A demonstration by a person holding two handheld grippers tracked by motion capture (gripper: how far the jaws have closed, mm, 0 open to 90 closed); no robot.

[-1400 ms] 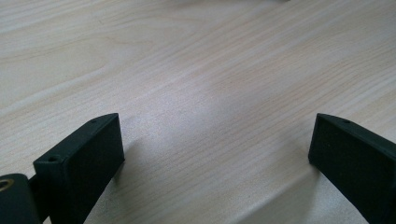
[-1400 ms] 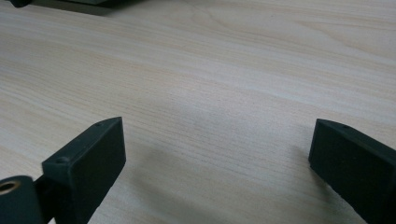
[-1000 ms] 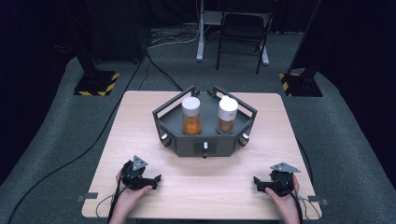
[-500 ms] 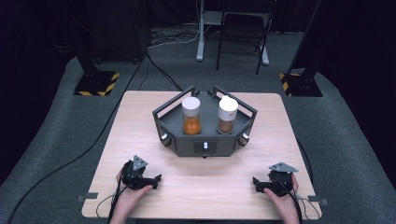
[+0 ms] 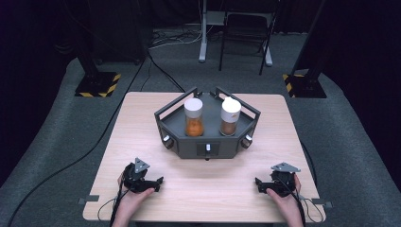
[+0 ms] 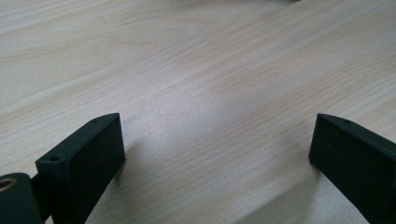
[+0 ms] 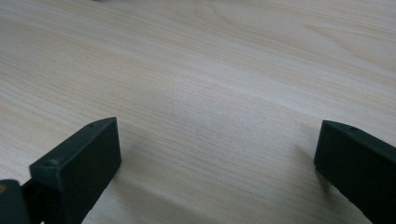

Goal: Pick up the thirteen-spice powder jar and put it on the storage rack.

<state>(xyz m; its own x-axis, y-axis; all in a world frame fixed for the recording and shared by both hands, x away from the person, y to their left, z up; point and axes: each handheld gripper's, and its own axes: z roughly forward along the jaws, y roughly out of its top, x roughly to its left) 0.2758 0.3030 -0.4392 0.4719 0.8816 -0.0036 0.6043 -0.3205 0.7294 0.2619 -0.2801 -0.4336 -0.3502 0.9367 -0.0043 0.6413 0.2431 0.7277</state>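
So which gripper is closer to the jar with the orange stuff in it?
Left. The left gripper rests on the table just left of the orange jar and toward the person. The right gripper lies farther off, at the table's right.

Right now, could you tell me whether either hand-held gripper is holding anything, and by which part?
Nothing is held. The left hand-held gripper and the right hand-held gripper both rest open on the bare table, short of the tray with its two jars.

Pale matt wood-grain table (image 5: 142, 123); matt black plastic left gripper (image 6: 217, 154).
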